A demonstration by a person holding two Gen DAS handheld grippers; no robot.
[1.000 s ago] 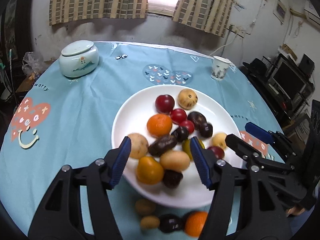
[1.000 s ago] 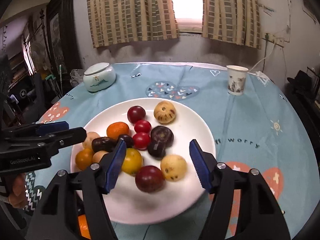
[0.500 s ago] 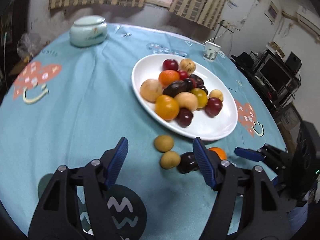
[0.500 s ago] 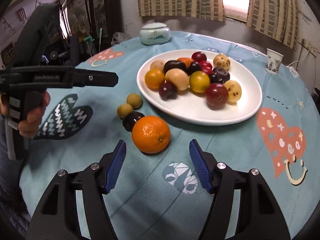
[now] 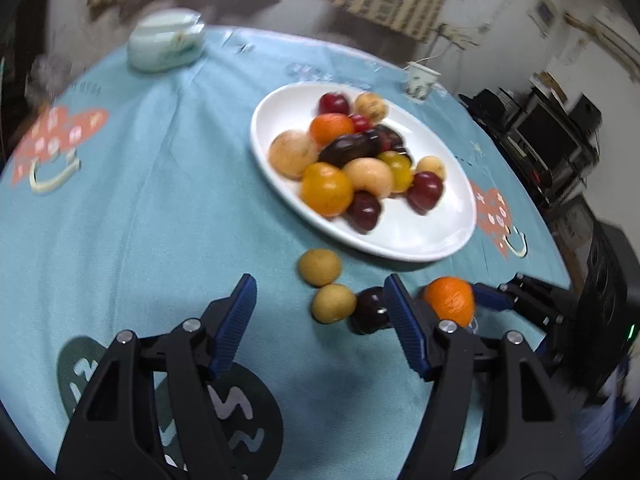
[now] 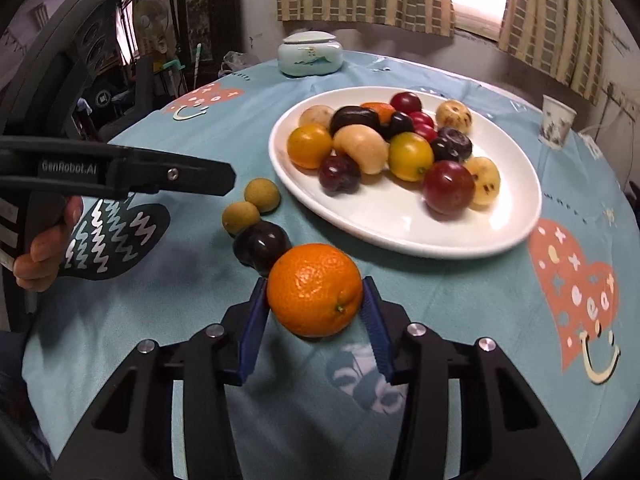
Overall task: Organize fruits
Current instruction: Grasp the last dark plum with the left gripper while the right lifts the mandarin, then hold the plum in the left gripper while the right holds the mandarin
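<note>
From the left wrist view, our left gripper [image 5: 320,316] had its jaws apart over bare cloth, closing on nothing. The oval white ceramic plate [image 5: 436,240] lay at one o'clock, already heaped with plums, oranges and pale round fruits. Four fruits were left on the light blue printed tablecloth [image 5: 160,200], at the plate's near edge: two small tan round fruits [image 5: 320,267], a dark purple plum [image 5: 370,310] and a round orange [image 5: 450,304], with the right gripper beyond at three o'clock.

From the right wrist view, our right gripper [image 6: 314,300] was closing, its blue pads against both sides of the orange, which lay on the cloth at six o'clock from the plate. We judged most of the sorting done. The left gripper's arm, at nine o'clock, read "GenRobot.AI"; the cloth's small lettering was not legible.
</note>
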